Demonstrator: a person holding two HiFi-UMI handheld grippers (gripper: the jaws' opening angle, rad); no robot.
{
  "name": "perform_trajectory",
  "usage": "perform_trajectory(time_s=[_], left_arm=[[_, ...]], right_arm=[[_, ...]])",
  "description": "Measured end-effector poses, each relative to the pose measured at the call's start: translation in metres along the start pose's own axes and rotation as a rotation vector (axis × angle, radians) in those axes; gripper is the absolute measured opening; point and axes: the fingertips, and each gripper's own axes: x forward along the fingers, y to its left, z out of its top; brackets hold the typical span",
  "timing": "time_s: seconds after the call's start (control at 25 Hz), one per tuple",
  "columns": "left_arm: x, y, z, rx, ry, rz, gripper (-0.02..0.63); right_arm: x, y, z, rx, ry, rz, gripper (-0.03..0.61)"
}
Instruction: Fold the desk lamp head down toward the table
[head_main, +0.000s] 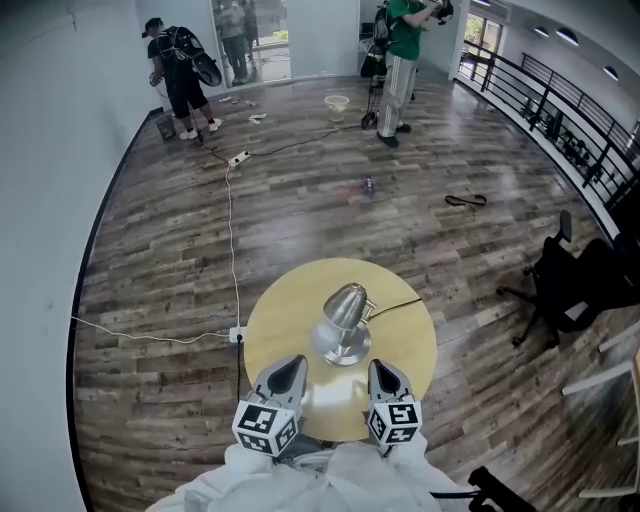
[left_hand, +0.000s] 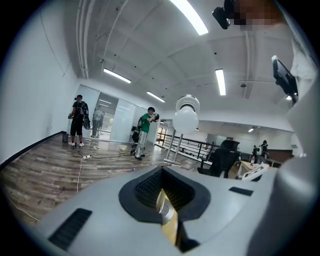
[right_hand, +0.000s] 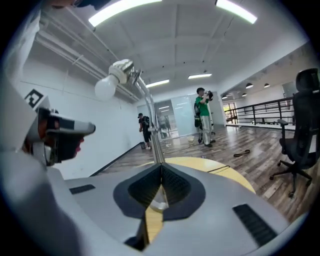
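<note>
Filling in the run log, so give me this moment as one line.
lamp: on table, head raised, not yet folded | left tool: shut, empty | right tool: shut, empty | contact: none

The lamp (head_main: 346, 320) stands mid-table ahead, its cord (head_main: 398, 304) trailing right; bare tabletop (head_main: 280, 325) lies to its left.

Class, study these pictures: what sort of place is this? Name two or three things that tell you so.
Probably a large open office or studio. A black office chair stands on a wide plank floor, a railing edges the room, and strip lights line the ceiling.
</note>
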Motion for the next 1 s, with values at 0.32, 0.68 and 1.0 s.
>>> perform_trajectory(time_s=[0.32, 0.68, 1.0], left_arm=[[-0.003, 0.006, 0.003, 0.052, 0.014, 0.004, -0.002], [-0.004, -0.023, 0.106, 0.169, -0.019, -0.196, 0.273], [0.043, -0.077, 0.167, 0.402, 0.061, -0.285, 0.288]], right_arm=[[0.102, -0.021, -0.111, -0.213, 0.317, 0.054, 0.011], [0.127, -0.028, -0.120, -0.259, 0.350, 0.088, 0.011], [0.124, -0.027, -0.122, -0.244, 0.359, 0.084, 0.011]])
